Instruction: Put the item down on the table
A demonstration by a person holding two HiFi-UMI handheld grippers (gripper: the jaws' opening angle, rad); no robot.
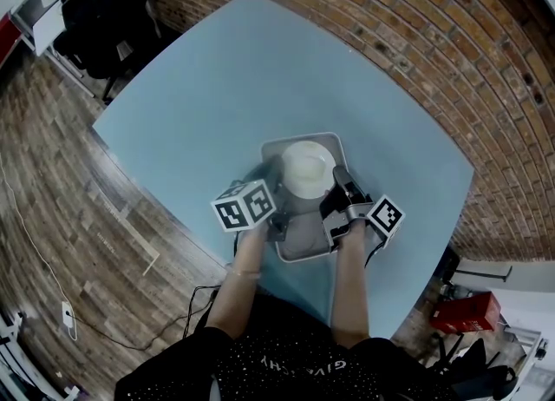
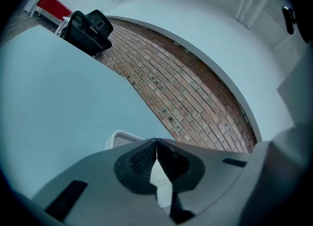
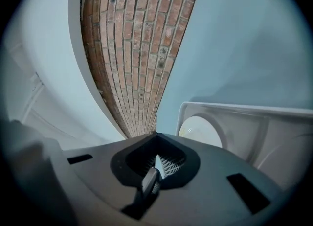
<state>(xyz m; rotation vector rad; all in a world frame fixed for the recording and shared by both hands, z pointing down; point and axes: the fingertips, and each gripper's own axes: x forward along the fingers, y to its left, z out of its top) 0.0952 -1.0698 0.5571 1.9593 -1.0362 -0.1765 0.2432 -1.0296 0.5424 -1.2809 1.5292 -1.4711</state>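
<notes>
From the head view, my left gripper (image 1: 274, 208) and my right gripper (image 1: 341, 178) flank a pale grey rectangular tray (image 1: 303, 256). The tray is over the near part of the light blue surface (image 1: 225, 78). The left jaws are at the tray's left rim and the right jaws at its right rim. A white bowl (image 1: 308, 169) sits in the tray's far half, between the two sets of jaws and slightly ahead of them. I cannot tell whether the tray's base touches the surface. Brick floor (image 1: 416, 43) runs beyond the surface's far edge.

In the left gripper view, the left gripper (image 2: 156, 142) has its jaws together, tips meeting. A sliver of white shows in the gap behind the tips, and I cannot tell whether anything is pinched there. One rounded corner of the tray (image 2: 120, 137) pokes out just left of the jaws. The surface (image 2: 58, 102) spreads ahead and to the left, with the brick floor (image 2: 186, 83) ahead and to the right.

In the right gripper view, the right gripper (image 3: 155, 136) also has its jaws closed, with no gap at the tips. The tray (image 3: 234, 110) lies just to the right of the jaws, its rim starting close beside them. The bowl (image 3: 198, 132) is inside the tray, near the jaws. The surface (image 3: 244, 49) extends ahead on the right, and the brick floor (image 3: 132, 49) is straight ahead.
</notes>
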